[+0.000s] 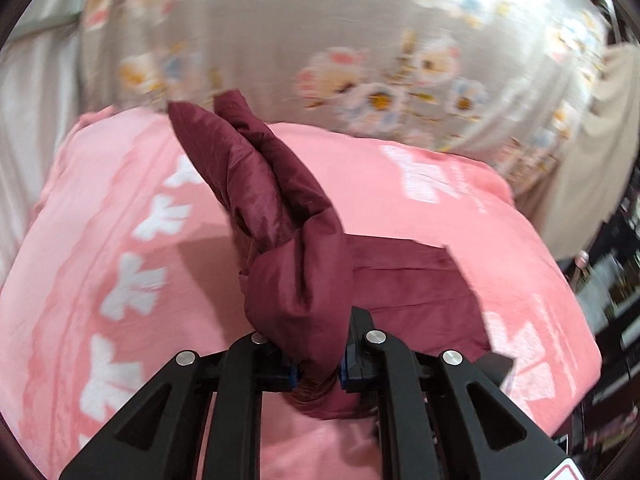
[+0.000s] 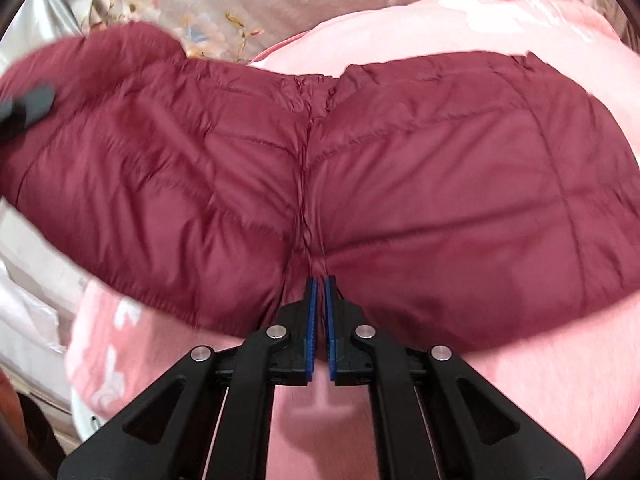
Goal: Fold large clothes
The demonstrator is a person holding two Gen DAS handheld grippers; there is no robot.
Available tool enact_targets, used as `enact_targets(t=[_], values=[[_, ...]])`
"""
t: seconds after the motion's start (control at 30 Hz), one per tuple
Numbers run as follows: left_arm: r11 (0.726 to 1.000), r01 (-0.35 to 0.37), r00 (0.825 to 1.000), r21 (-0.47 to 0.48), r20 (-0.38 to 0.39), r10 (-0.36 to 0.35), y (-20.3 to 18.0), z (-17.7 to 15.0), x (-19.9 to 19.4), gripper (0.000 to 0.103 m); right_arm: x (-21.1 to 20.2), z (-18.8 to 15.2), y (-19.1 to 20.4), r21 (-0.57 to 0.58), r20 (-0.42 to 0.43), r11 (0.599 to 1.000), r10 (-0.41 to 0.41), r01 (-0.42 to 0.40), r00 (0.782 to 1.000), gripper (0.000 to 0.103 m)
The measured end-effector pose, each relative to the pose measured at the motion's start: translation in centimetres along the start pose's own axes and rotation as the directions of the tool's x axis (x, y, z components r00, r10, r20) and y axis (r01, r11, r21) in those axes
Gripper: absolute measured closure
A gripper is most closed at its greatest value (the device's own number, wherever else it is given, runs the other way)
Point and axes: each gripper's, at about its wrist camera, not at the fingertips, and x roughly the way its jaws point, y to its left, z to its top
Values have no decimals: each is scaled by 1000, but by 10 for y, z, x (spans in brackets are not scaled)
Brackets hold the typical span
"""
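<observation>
A: Where's the jacket (image 2: pixel 320 184)?

B: Spread across the middle of the right view, on the pink blanket (image 2: pixel 500 400). The right gripper (image 2: pixel 320 316) pinches its near hem at the centre seam, likely to anchor it.

A: And the left gripper (image 1: pixel 316 376)?

B: Clamped on a bunched sleeve, raised for folding over. Flowered sheet (image 1: pixel 280 40) beyond; nothing blocks.

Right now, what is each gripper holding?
Left gripper: shut on the maroon puffer jacket.
Right gripper: shut on the jacket's edge.
</observation>
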Motion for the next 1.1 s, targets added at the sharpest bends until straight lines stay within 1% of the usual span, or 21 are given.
enact_targets(t=[0.1,0.23,0.3,0.33,0.4,0.43,0.5,0.53,0.57,0.63,0.67,0.7,0.73,0.77,0.8,0.83,0.87,0.93,1.0,1.03,1.1], values=[[997,36,999,62,-25,-35,-35,3,13,93,-18,-9,-12,19,10,1000,9,-9,1000,99],[987,75,994,140,-95,-62,-85,-3,46,92,-45,-9,-35,45,57,998,-54,51,997,98],[984,93,988,149,-133,-73,-100,-10,63,88,-59,-8,-53,82,75,993,-93,87,993,98],[983,105,983,152,-166,-79,-109,-14,75,87,-64,-8,-60,94,82,990,-112,104,990,98],[982,120,971,144,-221,-86,-119,-24,95,80,-75,-10,-76,119,97,982,-161,149,982,98],[981,138,961,139,-257,-99,-125,-30,107,78,-83,-11,-85,135,105,977,-182,167,978,98],[979,160,944,130,-310,-113,-131,-41,119,68,-98,-11,-99,160,128,967,-218,197,967,98],[980,161,938,117,-328,-115,-132,-46,121,67,-103,-11,-104,168,137,964,-230,206,964,93],[980,168,936,104,-329,-125,-132,-49,119,65,-111,-11,-109,177,152,961,-241,214,959,84],[975,207,935,82,-310,-172,-128,-46,105,56,-126,-7,-113,187,189,958,-255,220,948,71],[972,225,935,67,-297,-195,-125,-42,96,50,-132,-4,-111,185,209,958,-256,219,944,66],[968,243,935,54,-278,-220,-121,-38,85,42,-138,1,-111,180,228,959,-255,217,940,65],[965,259,939,38,-244,-243,-113,-31,71,38,-145,9,-107,168,252,962,-251,213,935,63],[966,259,946,25,-208,-248,-104,-25,58,32,-151,18,-102,153,276,968,-237,201,931,55],[968,252,952,13,-181,-246,-97,-21,50,31,-156,27,-100,140,292,972,-225,191,930,51],[972,233,962,-10,-147,-232,-85,-14,40,31,-161,34,-96,119,318,979,-196,166,928,43],[977,209,969,-32,-131,-211,-75,-9,37,31,-164,38,-90,102,334,984,-171,145,927,37],[987,142,980,-70,-129,-150,-53,-2,37,31,-161,51,-77,74,341,992,-125,106,932,35],[994,60,985,-92,-157,-74,-37,-2,47,31,-147,61,-65,57,314,994,-103,89,944,35],[994,39,983,-101,-173,-56,-31,-4,52,31,-136,66,-59,35,284,996,-93,86,954,35],[991,13,977,-134,-208,-40,-20,-12,63,31,-109,73,-51,16,228,994,-106,105,968,35]])
